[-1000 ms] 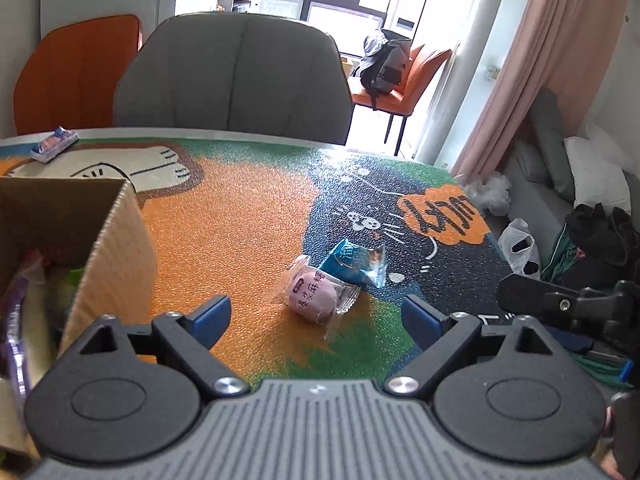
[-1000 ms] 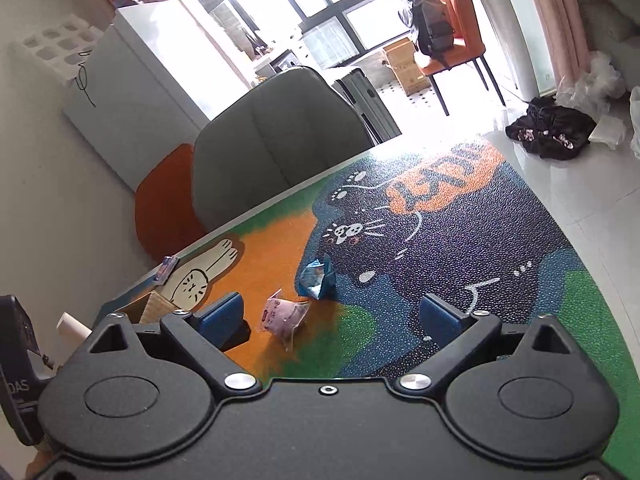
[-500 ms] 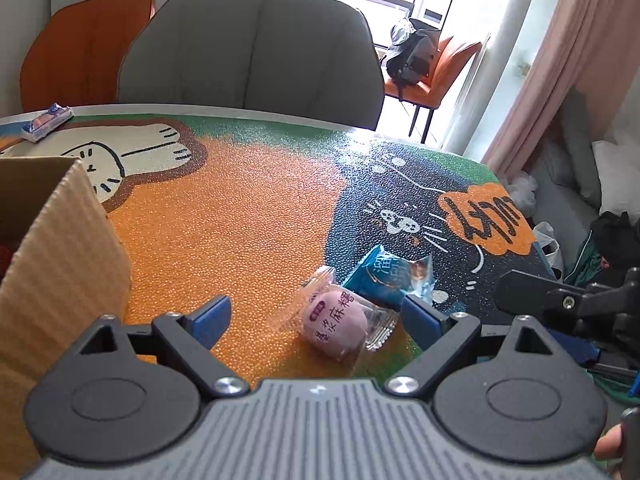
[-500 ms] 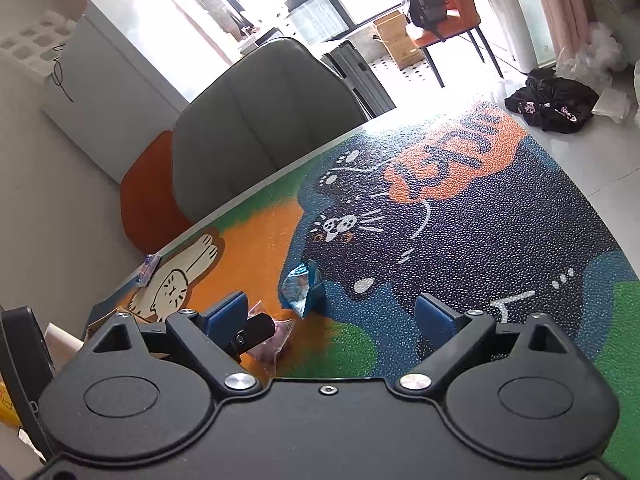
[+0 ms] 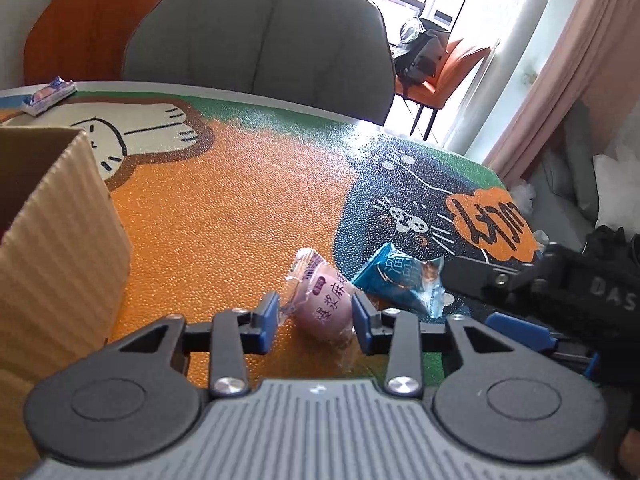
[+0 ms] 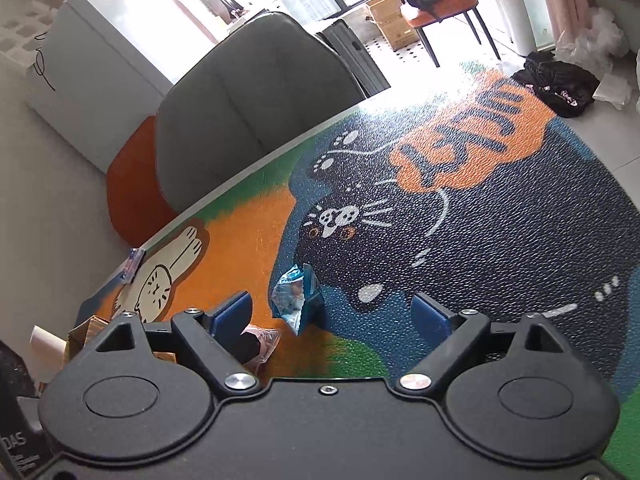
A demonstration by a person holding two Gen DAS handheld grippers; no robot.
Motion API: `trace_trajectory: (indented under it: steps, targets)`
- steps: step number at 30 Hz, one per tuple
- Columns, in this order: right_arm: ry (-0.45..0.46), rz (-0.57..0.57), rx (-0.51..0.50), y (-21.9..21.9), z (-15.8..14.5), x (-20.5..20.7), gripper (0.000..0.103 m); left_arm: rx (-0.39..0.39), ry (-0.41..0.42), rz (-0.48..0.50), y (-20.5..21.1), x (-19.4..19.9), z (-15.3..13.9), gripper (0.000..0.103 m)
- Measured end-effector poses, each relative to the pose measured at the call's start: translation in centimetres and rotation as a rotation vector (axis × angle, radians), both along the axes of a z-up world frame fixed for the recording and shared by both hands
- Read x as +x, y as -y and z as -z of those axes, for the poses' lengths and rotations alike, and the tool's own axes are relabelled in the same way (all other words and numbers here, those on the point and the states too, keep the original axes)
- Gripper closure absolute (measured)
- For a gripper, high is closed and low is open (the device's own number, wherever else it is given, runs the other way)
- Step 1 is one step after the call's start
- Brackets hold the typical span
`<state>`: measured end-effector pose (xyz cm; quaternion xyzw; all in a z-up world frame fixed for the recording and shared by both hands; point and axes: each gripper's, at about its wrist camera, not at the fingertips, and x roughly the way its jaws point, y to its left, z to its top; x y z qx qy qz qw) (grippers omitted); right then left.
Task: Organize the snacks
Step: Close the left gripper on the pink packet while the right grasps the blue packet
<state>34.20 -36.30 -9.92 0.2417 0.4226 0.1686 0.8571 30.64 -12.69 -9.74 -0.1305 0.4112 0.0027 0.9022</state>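
Two snacks lie loose on the mat [image 5: 240, 216]: a pink mochi [image 5: 326, 306] and a blue packet [image 5: 394, 278] just beside it. Your left gripper [image 5: 314, 320] has narrowed around the mochi, pads at its wrapper on both sides, though a firm grip can't be confirmed. The box [image 5: 60, 216] sits near on the left, likely its destination. Your right gripper [image 6: 332, 312] hangs wide and empty, with the packet [image 6: 296, 296] between its fingers and ready for the next pick.

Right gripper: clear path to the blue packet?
Probably yes. The right gripper is open, the blue packet lies just ahead between its fingers, and nothing sits between them.
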Motion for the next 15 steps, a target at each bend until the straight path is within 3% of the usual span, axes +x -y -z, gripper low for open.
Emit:
trace_trajectory:
  steps: [9,11,13,15]
  targets:
    - [0.005,-0.015,-0.018,-2.2,0.3,1.3,0.029,-0.014,0.004,-0.027,-0.9,-0.3,-0.3,0.07]
    - [-0.003,-0.035,-0.015,-2.9,0.3,1.6,0.041,-0.012,0.009,-0.026,-0.9,-0.4,-0.5,0.071]
    - [-0.012,-0.06,-0.032,-3.7,0.5,1.8,0.073,-0.017,0.01,-0.028,-1.1,-0.5,-0.7,0.073]
    - [0.003,-0.063,-0.091,-4.3,0.3,1.4,0.077,-0.016,0.009,-0.03,-1.1,-0.7,-0.7,0.074]
